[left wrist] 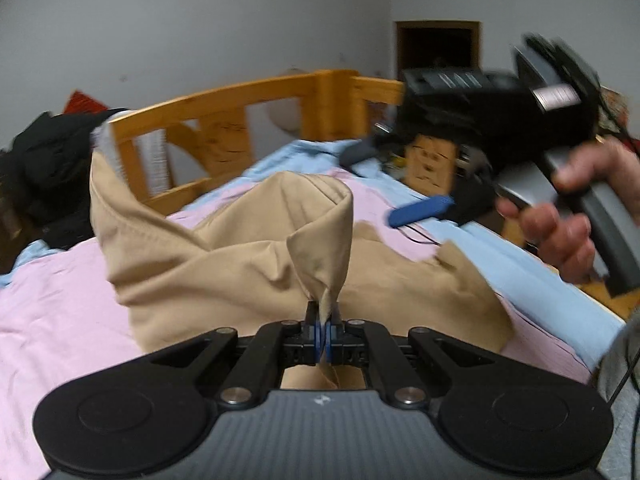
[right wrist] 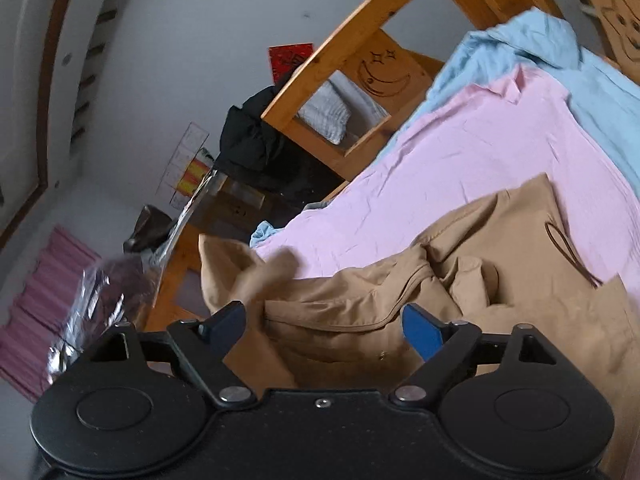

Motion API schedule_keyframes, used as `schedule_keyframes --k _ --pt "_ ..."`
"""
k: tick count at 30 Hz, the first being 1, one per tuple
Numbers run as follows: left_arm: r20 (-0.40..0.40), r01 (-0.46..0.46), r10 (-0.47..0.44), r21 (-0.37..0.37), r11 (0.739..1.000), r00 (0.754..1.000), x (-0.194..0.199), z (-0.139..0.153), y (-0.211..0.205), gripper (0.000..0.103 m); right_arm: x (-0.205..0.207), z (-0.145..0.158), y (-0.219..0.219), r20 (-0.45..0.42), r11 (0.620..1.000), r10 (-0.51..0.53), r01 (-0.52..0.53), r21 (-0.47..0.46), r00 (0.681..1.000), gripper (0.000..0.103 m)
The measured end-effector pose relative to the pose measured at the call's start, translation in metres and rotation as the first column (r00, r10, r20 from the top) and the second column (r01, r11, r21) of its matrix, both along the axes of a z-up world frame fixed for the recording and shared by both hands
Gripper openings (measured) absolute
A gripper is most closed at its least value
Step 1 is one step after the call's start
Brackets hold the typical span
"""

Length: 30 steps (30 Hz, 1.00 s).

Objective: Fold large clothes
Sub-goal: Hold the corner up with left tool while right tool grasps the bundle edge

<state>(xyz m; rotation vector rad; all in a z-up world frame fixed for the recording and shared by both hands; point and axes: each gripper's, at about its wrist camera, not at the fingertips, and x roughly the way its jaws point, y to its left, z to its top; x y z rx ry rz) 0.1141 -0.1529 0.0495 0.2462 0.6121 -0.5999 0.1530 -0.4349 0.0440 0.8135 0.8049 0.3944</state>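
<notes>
Grey walls closed in a bedroom where a wooden bed frame (left wrist: 256, 120) rose at the far end of a bed covered by a pink sheet (left wrist: 60, 300) over a light blue sheet (left wrist: 520, 264). Across the pink sheet lay the tan garment (left wrist: 224, 272), rumpled and partly lifted.

Only the left wrist view showed the right hand (left wrist: 568, 220) gripping its device at the right, blurred, with its blue pads spread above the blue sheet. It also showed the left claw (left wrist: 325, 320) pressed together on a fold of the tan garment, the cloth rising from the pads in a peaked ridge.

Only the right wrist view showed the room's left side: a red paper (right wrist: 289, 60) on the wall, dark clothing (right wrist: 252, 136) heaped beside the bed frame, and a pink ribbed mat (right wrist: 44, 300) on the floor. There the right claw (right wrist: 324, 330) stood wide apart, holding nothing, with the garment's near edge between and just beyond its fingers; whether the pads touched the cloth was unclear.
</notes>
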Motion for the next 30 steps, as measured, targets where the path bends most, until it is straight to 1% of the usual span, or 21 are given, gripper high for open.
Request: schedule_keyframes --k 4,5,7,9,13,17,20,23,25,26,27,28,29,30 --pt "-0.045 0.058 -0.058 -0.010 0.998 0.997 -0.004 -0.018 -0.019 0.000 -0.002 -0.008 0.004 -0.063 0.998 0.033 -0.029 0.054 0.998 0.088" --pt "-0.054 0.073 -0.073 -0.007 0.997 0.996 -0.005 -0.021 -0.023 0.000 0.000 -0.012 0.006 -0.082 0.998 0.036 -0.032 0.048 0.996 0.088" --pt "-0.064 0.110 -0.110 0.002 0.994 0.992 -0.010 -0.026 -0.029 0.000 0.002 -0.017 0.009 -0.095 0.999 0.049 -0.048 0.005 0.994 0.087" --pt "-0.070 0.146 -0.145 0.006 0.989 0.987 -0.016 -0.029 -0.031 0.000 0.004 -0.020 0.012 -0.093 0.998 0.059 -0.063 -0.032 0.994 0.086" --pt "-0.080 0.183 -0.183 0.004 0.983 0.980 -0.021 -0.033 -0.039 0.000 0.002 -0.024 0.010 -0.070 0.996 0.065 -0.069 -0.056 0.995 0.085" --pt "-0.105 0.211 -0.212 -0.020 0.977 0.972 -0.016 -0.035 -0.045 0.000 -0.005 -0.023 0.003 -0.049 0.993 0.059 -0.064 -0.102 0.997 0.084" --pt "-0.117 0.246 -0.246 -0.020 0.969 0.962 -0.014 -0.041 -0.054 0.000 -0.010 -0.019 -0.005 -0.032 0.987 0.049 -0.053 -0.153 0.998 0.082" --pt "-0.140 0.286 -0.287 -0.027 0.958 0.948 -0.018 -0.051 -0.066 0.000 -0.017 -0.018 -0.013 -0.022 0.977 0.037 -0.041 -0.209 0.999 0.076" --pt "-0.160 0.310 -0.313 -0.041 0.950 0.936 -0.016 -0.058 -0.076 0.000 -0.021 -0.018 -0.017 -0.013 0.963 0.033 -0.036 -0.266 0.999 0.071" --pt "-0.165 0.318 -0.321 -0.046 0.947 0.933 -0.013 -0.061 -0.082 0.000 -0.022 -0.020 -0.019 -0.014 0.958 0.032 -0.035 -0.286 0.999 0.069" --pt "-0.165 0.326 -0.329 -0.046 0.944 0.930 -0.012 -0.066 -0.086 0.000 -0.023 -0.023 -0.021 -0.019 0.952 0.031 -0.035 -0.303 0.999 0.064" --pt "-0.169 0.327 -0.330 -0.044 0.944 0.929 -0.010 -0.070 -0.090 0.000 -0.023 -0.027 -0.022 -0.021 0.946 0.032 -0.037 -0.322 0.999 0.055" --pt "-0.177 0.324 -0.327 -0.045 0.945 0.928 -0.008 -0.074 -0.092 0.000 -0.023 -0.031 -0.023 -0.020 0.936 0.035 -0.040 -0.351 0.999 0.049" --pt "-0.189 0.318 -0.321 -0.048 0.947 0.928 -0.005 -0.079 -0.093 0.000 -0.023 -0.036 -0.023 -0.023 0.921 0.034 -0.040 -0.388 0.999 0.036"
